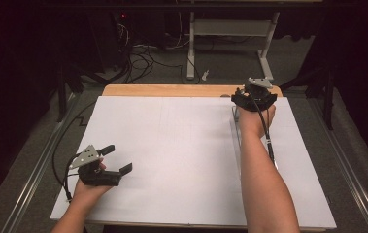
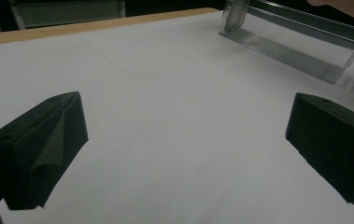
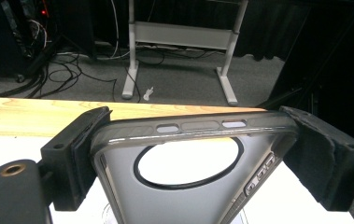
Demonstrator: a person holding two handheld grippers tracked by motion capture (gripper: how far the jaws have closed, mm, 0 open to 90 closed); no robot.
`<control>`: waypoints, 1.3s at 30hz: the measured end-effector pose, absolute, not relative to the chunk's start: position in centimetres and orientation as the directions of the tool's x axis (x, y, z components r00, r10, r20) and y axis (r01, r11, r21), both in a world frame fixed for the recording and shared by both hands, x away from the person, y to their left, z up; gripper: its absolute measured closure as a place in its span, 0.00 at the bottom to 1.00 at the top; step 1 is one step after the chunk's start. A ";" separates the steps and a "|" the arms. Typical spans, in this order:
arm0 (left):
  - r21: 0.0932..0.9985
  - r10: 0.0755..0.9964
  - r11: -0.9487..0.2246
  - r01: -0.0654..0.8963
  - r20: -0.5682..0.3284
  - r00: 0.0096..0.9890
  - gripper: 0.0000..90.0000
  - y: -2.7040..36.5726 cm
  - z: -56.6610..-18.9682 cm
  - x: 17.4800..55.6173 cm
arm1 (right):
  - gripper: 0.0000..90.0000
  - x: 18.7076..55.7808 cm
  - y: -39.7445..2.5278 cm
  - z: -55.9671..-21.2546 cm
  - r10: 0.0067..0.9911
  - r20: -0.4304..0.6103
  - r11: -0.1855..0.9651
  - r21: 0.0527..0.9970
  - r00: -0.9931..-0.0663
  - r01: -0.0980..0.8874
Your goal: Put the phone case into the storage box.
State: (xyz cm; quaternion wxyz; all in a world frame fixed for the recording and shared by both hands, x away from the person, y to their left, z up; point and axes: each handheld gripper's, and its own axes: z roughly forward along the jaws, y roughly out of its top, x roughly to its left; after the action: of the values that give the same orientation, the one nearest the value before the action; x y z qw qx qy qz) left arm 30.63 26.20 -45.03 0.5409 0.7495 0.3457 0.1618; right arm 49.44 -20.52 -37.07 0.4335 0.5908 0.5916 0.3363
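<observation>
My right gripper (image 3: pixel 191 142) is shut on a translucent grey phone case (image 3: pixel 123 179), its pads pressing the two long sides. The case has a dark ring on its back and button bumps along its edge. In the high view this gripper (image 1: pixel 253 98) sits at the far right of the white sheet (image 1: pixel 172 155), near the wooden table edge. A long clear plastic rail (image 1: pixel 237 138) lies beside the right forearm; it also crosses the top right of the left gripper view (image 2: pixel 296 51). My left gripper (image 1: pixel 117 158) rests at the near left, open, with nothing between its jaws (image 2: pixel 184 140).
The wooden tabletop (image 1: pixel 172 90) shows as a strip past the far edge of the sheet. Beyond the table a white metal frame (image 1: pixel 230 29) stands on grey carpet, with tangled cables (image 1: pixel 140 60) to its left. Metal rails (image 1: pixel 36 170) flank the table.
</observation>
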 end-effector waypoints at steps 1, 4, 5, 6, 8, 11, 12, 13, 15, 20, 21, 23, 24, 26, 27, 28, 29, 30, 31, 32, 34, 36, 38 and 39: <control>0.923 0.693 -0.176 0.343 -0.131 0.709 0.00 26.2 -45.0 30.6 | 0.15 49.5 -20.5 -37.1 0.991 -0.114 0.074 0.911 0.075 0.406; 0.923 0.694 -0.176 0.343 -0.131 0.708 0.00 26.2 -45.0 30.6 | 0.15 49.6 -20.5 -37.3 0.991 -0.106 0.065 0.911 0.078 0.407; 0.923 0.694 -0.175 0.343 -0.131 0.708 0.00 26.2 -45.0 30.6 | 0.15 49.6 -20.5 -37.3 0.991 -0.106 0.065 0.911 0.078 0.407; 0.923 0.694 -0.175 0.343 -0.131 0.708 0.00 26.2 -45.0 30.6 | 0.15 49.6 -20.5 -37.3 0.991 -0.107 0.067 0.912 0.077 0.406; 0.923 0.694 -0.176 0.343 -0.131 0.708 0.00 26.2 -45.0 30.6 | 0.15 49.7 -20.5 -37.3 0.991 -0.112 0.074 0.913 0.073 0.400; 0.923 0.694 -0.175 0.342 -0.131 0.708 0.00 26.2 -45.0 30.6 | 0.14 49.8 -20.5 -37.4 0.991 -0.112 0.077 0.916 0.067 0.395; 0.923 0.694 -0.175 0.342 -0.130 0.708 0.00 26.2 -45.0 30.6 | 0.14 49.8 -20.6 -37.4 0.992 -0.113 0.080 0.915 0.063 0.395; 0.924 0.694 -0.175 0.341 -0.130 0.708 0.00 26.2 -45.0 30.6 | 0.14 49.8 -20.6 -37.4 0.992 -0.111 0.079 0.915 0.060 0.395; 0.923 0.694 -0.175 0.342 -0.131 0.708 0.00 26.2 -45.0 30.6 | 0.14 49.9 -20.8 -37.4 0.993 -0.107 0.076 0.917 0.058 0.392; 0.924 0.694 -0.172 0.341 -0.132 0.708 0.00 26.3 -45.0 30.6 | 0.14 49.9 -20.9 -37.4 0.993 -0.105 0.077 0.916 0.050 0.393; 0.924 0.694 -0.172 0.341 -0.132 0.708 0.00 26.3 -45.0 30.6 | 0.14 49.9 -20.9 -37.4 0.993 -0.106 0.079 0.917 0.047 0.392; 0.924 0.694 -0.173 0.342 -0.132 0.708 0.00 26.3 -45.1 30.6 | 0.14 49.9 -21.0 -37.4 0.994 -0.103 0.077 0.916 0.045 0.393; 0.924 0.694 -0.173 0.342 -0.132 0.707 0.00 26.3 -45.1 30.6 | 0.13 49.9 -21.0 -37.4 0.994 -0.104 0.078 0.916 0.044 0.394; 0.924 0.694 -0.173 0.342 -0.132 0.708 0.00 26.3 -45.1 30.6 | 0.14 49.9 -21.0 -37.4 0.994 -0.102 0.077 0.916 0.044 0.393; 0.924 0.694 -0.174 0.342 -0.132 0.708 0.00 26.3 -45.1 30.6 | 0.13 50.0 -21.1 -37.4 0.994 -0.104 0.079 0.916 0.043 0.393; 0.923 0.693 -0.174 0.342 -0.132 0.709 0.00 26.3 -45.1 30.6 | 0.13 50.0 -21.1 -37.4 0.994 -0.102 0.078 0.916 0.042 0.393; 0.923 0.693 -0.174 0.342 -0.132 0.709 0.00 26.3 -45.1 30.6 | 0.13 50.0 -21.1 -37.4 0.994 -0.102 0.078 0.916 0.040 0.394; 0.923 0.693 -0.174 0.342 -0.132 0.708 0.00 26.3 -45.1 30.6 | 0.13 50.0 -21.2 -37.5 0.994 -0.102 0.079 0.917 0.039 0.392; 0.923 0.694 -0.174 0.343 -0.132 0.708 0.00 26.3 -45.1 30.6 | 0.13 50.0 -21.2 -37.5 0.994 -0.099 0.076 0.917 0.039 0.391; 0.923 0.694 -0.174 0.343 -0.132 0.708 0.00 26.3 -45.1 30.6 | 0.13 50.0 -21.2 -37.5 0.994 -0.100 0.077 0.917 0.038 0.391; 0.923 0.694 -0.173 0.342 -0.132 0.708 0.00 26.3 -45.1 30.6 | 0.13 50.1 -21.2 -37.5 0.994 -0.101 0.079 0.917 0.036 0.391; 0.923 0.694 -0.172 0.343 -0.133 0.708 0.00 26.3 -45.1 30.6 | 0.13 50.1 -21.2 -37.5 0.994 -0.100 0.079 0.917 0.033 0.392; 0.924 0.693 -0.172 0.343 -0.134 0.708 0.00 26.3 -45.1 30.6 | 0.13 50.1 -21.2 -37.5 0.995 -0.097 0.077 0.917 0.030 0.392; 0.923 0.694 -0.173 0.342 -0.133 0.708 0.00 26.3 -45.1 30.6 | 0.12 50.1 -21.3 -37.5 0.995 -0.096 0.077 0.916 0.029 0.394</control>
State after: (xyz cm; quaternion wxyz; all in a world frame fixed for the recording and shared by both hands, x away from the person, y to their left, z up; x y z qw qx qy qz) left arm 30.56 26.34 -45.06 0.5420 0.7485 0.3460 0.1620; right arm 50.10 -21.27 -37.46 0.4231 0.5791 0.5995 0.3554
